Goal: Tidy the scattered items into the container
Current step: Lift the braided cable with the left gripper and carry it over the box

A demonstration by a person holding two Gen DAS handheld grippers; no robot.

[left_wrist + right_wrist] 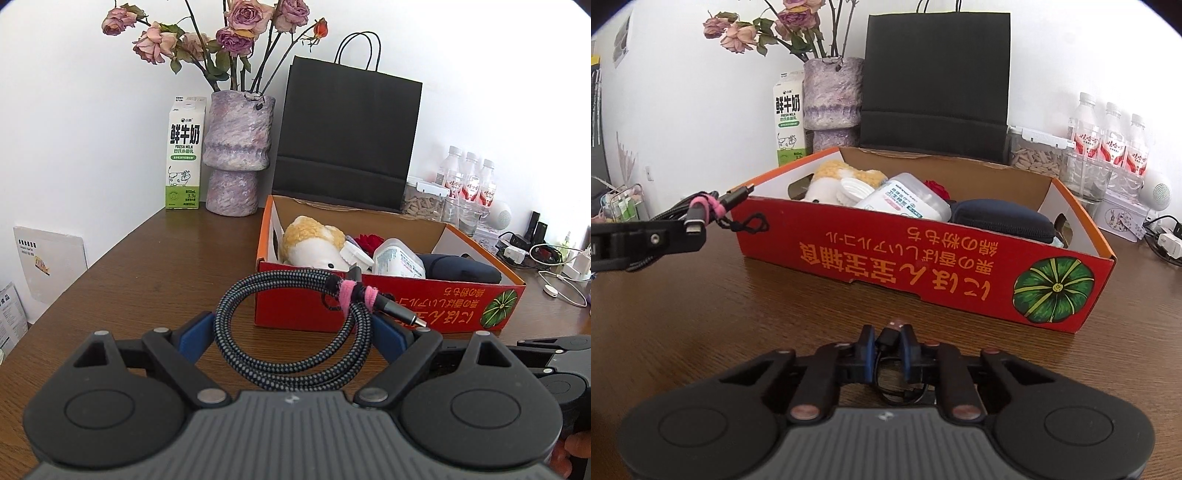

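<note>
Wood-grain table under a white wall carries a red cardboard box already holding a plush toy, a bottle and a dark pouch. At the box's 9 o'clock side the left gripper, fingers spread wide, holds a coiled braided cable by its outer loops. The right gripper has its fingers pinched on a small black cable. Both cables look light, floppy and apt to uncoil, so gripping the bundled loops seems safest.

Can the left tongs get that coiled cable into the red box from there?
Probably yes. The left tongs hold the cable wide, just before the box. Its near wall is low, the top open, though the inside looks crowded.
</note>
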